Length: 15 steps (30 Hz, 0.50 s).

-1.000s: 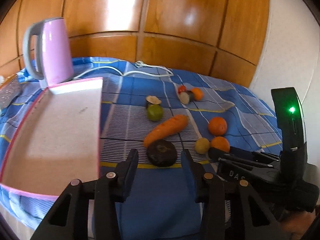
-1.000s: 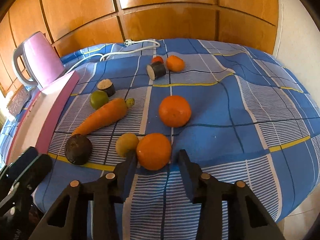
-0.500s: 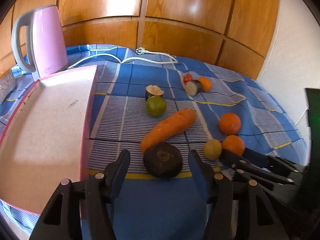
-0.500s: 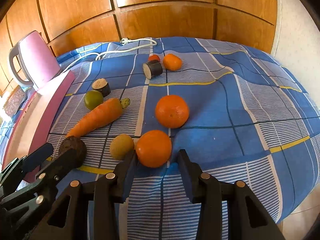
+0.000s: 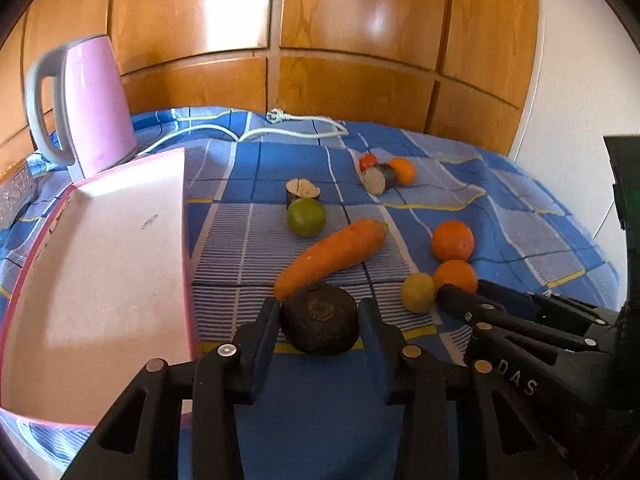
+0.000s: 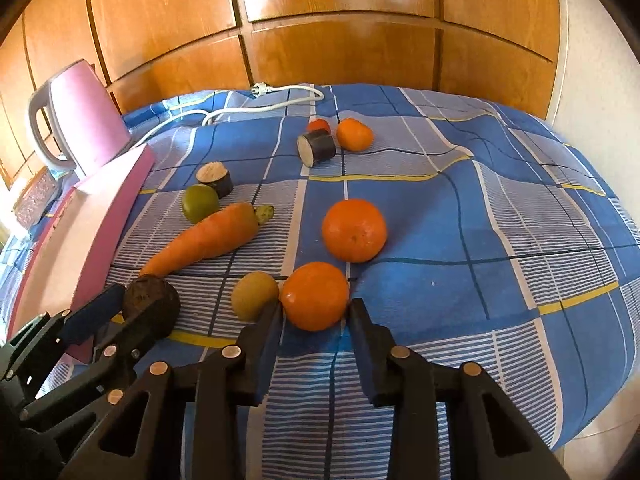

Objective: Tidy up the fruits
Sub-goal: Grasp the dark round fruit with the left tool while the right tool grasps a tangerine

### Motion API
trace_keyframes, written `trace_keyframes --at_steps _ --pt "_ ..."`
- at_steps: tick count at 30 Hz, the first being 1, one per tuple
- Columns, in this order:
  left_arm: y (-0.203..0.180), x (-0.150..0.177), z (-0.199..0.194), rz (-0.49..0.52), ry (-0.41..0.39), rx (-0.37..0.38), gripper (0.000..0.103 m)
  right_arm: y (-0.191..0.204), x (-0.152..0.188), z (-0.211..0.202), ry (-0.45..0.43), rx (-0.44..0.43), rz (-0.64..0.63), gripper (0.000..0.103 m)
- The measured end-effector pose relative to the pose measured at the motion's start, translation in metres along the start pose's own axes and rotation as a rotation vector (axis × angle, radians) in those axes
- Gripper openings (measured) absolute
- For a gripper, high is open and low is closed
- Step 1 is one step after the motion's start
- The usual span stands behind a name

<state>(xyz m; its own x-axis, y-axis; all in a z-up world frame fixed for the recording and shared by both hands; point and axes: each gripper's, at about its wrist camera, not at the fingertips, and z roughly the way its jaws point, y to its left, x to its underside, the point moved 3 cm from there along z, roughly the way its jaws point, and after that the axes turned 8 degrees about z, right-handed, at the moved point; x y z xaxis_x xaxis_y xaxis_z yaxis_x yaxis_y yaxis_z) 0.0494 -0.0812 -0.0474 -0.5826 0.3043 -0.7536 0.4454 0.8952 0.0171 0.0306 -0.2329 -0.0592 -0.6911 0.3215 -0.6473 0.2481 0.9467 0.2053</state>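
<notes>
A dark round fruit [image 5: 318, 324] lies on the blue checked cloth beside the carrot's tip. My left gripper [image 5: 318, 312] has a finger on each side of it, the jaws closing with the pads touching its flanks. In the right wrist view an orange [image 6: 315, 294] sits between the fingers of my right gripper [image 6: 314, 312], whose jaws are also closing against it. A small yellow-green fruit [image 6: 254, 294] touches that orange on the left. A second orange [image 6: 354, 230] lies just beyond. A carrot [image 5: 332, 258] and a green lime [image 5: 306, 216] lie mid-cloth.
A pink-rimmed tray [image 5: 100, 260] fills the left side, with a pink kettle [image 5: 88, 104] behind it. Two cut eggplant pieces [image 5: 302, 192] [image 5: 376, 178], a small tangerine [image 5: 404, 170] and a tomato [image 5: 368, 162] lie farther back. A white cable [image 5: 280, 130] runs along the wooden wall.
My left gripper opened wider, slid forward around the dark fruit and closed onto it. My right gripper's fingers narrowed onto the orange without shifting.
</notes>
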Motion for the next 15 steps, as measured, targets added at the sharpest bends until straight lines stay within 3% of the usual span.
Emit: trace_keyframes --at_steps 6,10,15 --pt "0.002 -0.003 -0.016 -0.022 -0.051 -0.007 0.040 0.003 -0.001 -0.010 -0.032 -0.049 -0.003 0.021" --pt "0.003 -0.004 -0.024 -0.023 -0.078 -0.016 0.040 0.005 -0.002 -0.017 -0.060 -0.063 -0.013 0.020" --pt "0.007 -0.003 -0.027 -0.040 -0.075 -0.014 0.040 0.001 -0.001 -0.010 -0.029 -0.042 0.002 0.023"
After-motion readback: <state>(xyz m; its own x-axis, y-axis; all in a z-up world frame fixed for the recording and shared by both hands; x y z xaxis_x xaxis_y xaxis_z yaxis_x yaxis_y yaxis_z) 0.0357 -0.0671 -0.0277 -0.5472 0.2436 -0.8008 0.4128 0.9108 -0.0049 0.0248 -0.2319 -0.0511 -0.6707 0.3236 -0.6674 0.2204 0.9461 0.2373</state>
